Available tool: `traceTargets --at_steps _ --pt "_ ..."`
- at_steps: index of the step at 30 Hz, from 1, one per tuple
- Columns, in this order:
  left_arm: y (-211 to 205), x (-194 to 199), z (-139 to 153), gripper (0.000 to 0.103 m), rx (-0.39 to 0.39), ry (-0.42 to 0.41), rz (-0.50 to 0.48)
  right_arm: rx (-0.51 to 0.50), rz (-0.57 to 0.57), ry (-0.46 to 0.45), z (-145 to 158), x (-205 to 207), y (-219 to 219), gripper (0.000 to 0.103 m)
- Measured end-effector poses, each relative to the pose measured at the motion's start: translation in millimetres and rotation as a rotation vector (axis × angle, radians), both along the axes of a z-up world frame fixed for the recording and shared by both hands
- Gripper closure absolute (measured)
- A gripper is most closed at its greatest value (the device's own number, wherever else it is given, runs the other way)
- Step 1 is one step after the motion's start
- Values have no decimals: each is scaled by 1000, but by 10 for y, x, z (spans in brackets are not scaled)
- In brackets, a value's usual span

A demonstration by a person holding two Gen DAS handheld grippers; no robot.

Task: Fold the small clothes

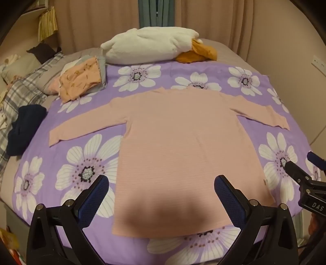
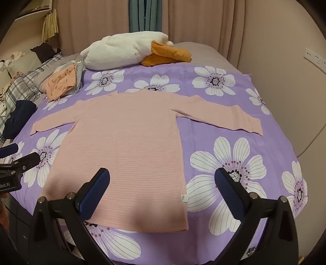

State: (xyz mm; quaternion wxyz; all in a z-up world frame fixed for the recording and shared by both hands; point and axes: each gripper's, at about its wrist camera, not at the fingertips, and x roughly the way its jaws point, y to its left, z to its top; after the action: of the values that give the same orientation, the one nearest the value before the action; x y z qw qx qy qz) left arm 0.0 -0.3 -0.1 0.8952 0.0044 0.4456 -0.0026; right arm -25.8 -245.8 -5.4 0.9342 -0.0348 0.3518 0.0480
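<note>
A pink long-sleeved top [image 1: 175, 138] [image 2: 124, 146] lies flat on the purple flowered cover [image 1: 81, 163] [image 2: 224, 142], both sleeves spread out to the sides, hem toward me. My left gripper [image 1: 161, 189] hovers open above the hem, nothing between its blue pads. My right gripper [image 2: 163, 183] is open too, above the top's lower right edge by the small white label [image 2: 184, 198]. Each gripper shows at the edge of the other's view: the right gripper [image 1: 299, 169] at the right, the left gripper [image 2: 18, 155] at the left.
Folded orange and grey clothes [image 1: 81, 81] [image 2: 61, 83] are stacked at the back left. A white and orange plush toy [image 1: 154, 44] [image 2: 130, 52] lies at the back. A dark navy garment [image 1: 24, 128] [image 2: 18, 118] and plaid bedding [image 1: 22, 91] are at the left. Curtains [image 1: 203, 18] hang behind.
</note>
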Motion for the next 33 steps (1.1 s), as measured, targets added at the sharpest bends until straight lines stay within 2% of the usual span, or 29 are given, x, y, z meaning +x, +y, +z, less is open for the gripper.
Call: traceTargets --at_steps 33 --pt "-58 -4 -29 1 5 -4 -2 7 -3 -11 11 -33 -44 0"
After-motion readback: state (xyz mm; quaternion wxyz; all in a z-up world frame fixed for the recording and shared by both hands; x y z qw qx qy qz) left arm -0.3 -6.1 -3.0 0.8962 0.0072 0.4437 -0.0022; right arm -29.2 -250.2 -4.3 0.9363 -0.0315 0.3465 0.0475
